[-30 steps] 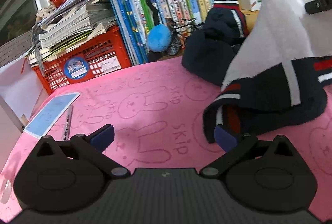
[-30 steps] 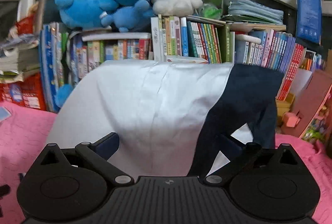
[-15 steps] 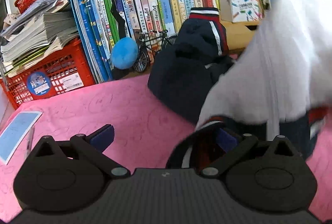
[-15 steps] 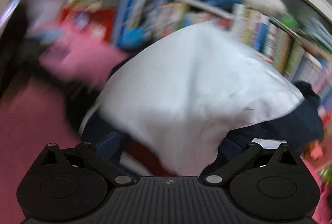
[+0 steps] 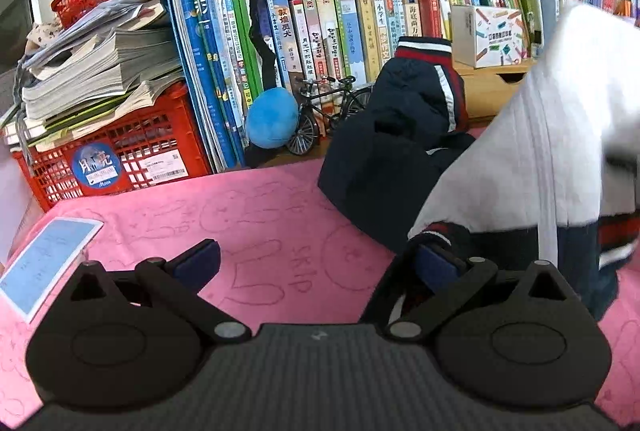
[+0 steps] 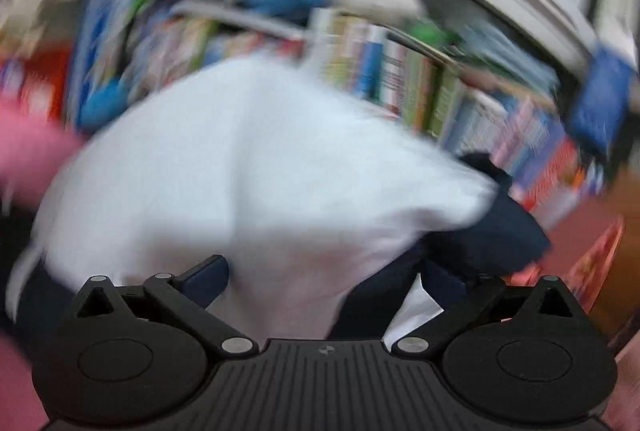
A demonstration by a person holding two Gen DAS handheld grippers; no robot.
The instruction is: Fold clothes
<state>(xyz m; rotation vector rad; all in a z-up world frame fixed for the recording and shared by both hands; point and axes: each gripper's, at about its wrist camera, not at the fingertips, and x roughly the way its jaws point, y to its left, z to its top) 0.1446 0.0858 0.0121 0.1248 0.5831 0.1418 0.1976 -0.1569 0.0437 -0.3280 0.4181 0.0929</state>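
The white and navy garment [image 5: 532, 159], which 1 second ago hung high and spread in front of the bookshelf, now sags lower and slumps toward the pink bunny-print cloth [image 5: 248, 227], its striped navy hem [image 5: 440, 235] trailing right at the left gripper [image 5: 316, 263]. The right wrist view is smeared with motion, so that side looks mid-swing; this reads as the garment being brought down to lie flat for folding, with no fold made yet. The left gripper's jaws stand wide apart, its right finger [image 5: 436, 267] touching or tucked under the hem, nothing pinched. The right gripper [image 6: 324, 275] also shows its fingers spread, white fabric [image 6: 248, 171] bulging between them; whether it grips any cloth elsewhere I cannot tell through the blur. A second dark navy garment [image 5: 392, 135] sits heaped at the back of the cloth, just beside the landing spot, and could crowd it. A toy bicycle [image 5: 324, 111], a blue plush ball [image 5: 272, 115], a red crate [image 5: 120, 151] and a blue card [image 5: 44, 259] line the edges.
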